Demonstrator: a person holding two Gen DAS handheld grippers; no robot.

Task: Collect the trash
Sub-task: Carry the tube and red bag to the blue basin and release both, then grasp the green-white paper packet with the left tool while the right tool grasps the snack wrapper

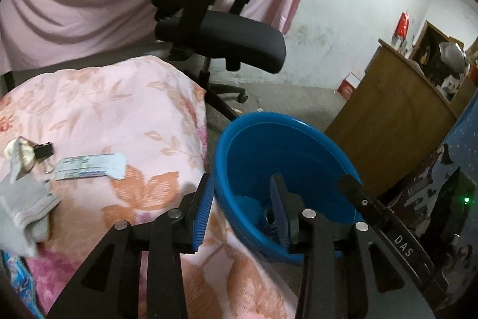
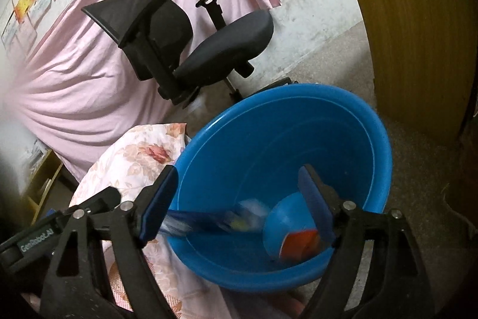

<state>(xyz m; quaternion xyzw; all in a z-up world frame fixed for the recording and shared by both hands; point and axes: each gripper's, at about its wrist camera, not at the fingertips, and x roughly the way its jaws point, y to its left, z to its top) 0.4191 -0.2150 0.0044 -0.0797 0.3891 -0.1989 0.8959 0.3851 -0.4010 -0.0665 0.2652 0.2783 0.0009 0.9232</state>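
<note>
basin (image 2: 379, 157) rim touches bedspread (image 2: 131, 163) edge | floor (image 2: 322, 59) beyond — bare

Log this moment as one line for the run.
left gripper: open | right gripper: open, over blue basin | wrapper: falling in

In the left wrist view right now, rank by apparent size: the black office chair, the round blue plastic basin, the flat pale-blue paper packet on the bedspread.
1. Black office chair
2. Round blue plastic basin, though it sits nearer the camera, so its rank is unsure
3. Flat pale-blue paper packet, clearly smallest
</note>
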